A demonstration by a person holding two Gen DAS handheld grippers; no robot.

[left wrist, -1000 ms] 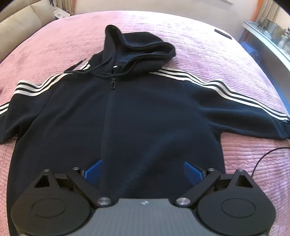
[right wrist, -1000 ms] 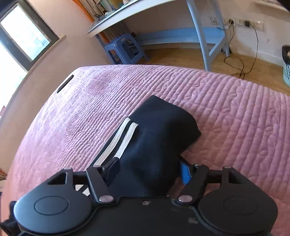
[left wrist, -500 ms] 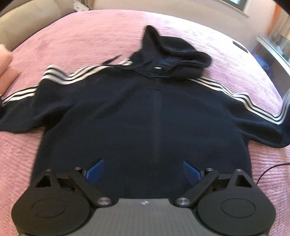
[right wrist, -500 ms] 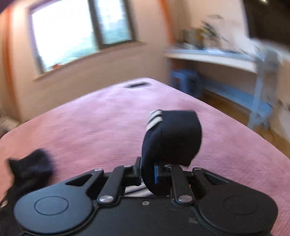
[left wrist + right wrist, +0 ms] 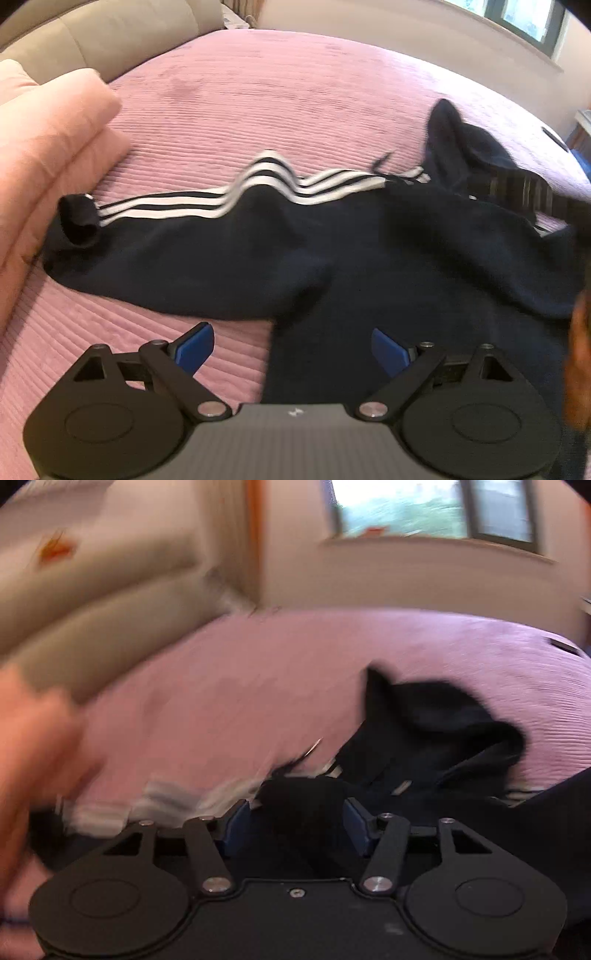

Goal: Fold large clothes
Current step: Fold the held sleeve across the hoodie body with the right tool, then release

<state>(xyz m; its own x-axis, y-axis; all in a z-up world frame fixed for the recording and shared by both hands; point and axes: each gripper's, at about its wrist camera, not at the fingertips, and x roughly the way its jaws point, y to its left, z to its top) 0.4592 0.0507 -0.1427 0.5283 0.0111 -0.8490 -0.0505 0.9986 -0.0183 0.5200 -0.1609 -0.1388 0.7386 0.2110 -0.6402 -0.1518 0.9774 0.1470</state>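
Note:
A black hoodie (image 5: 369,251) with white sleeve stripes lies front-up on the pink bedspread (image 5: 295,92). Its left sleeve stretches out to a cuff (image 5: 79,221), and the hood (image 5: 465,147) lies at the far right. My left gripper (image 5: 291,347) hangs open over the body's left edge, below the armpit, and holds nothing. My right gripper (image 5: 295,827) is over the chest near the hood (image 5: 436,716). Its jaws are opening, with the other sleeve's black cuff (image 5: 299,805) loose between the blue pads. That sleeve shows as a blur at the right edge of the left wrist view.
A pink folded cushion (image 5: 44,140) lies against the left sleeve's cuff. A beige padded headboard (image 5: 110,37) runs behind it. A small dark flat object (image 5: 554,136) rests on the bed's far right. A window (image 5: 424,506) is on the far wall.
My right gripper has carried the right sleeve's cuff from the bed's far side across to the chest, and its jaws have spread. My left gripper has moved left, from mid-hem to the body's left edge.

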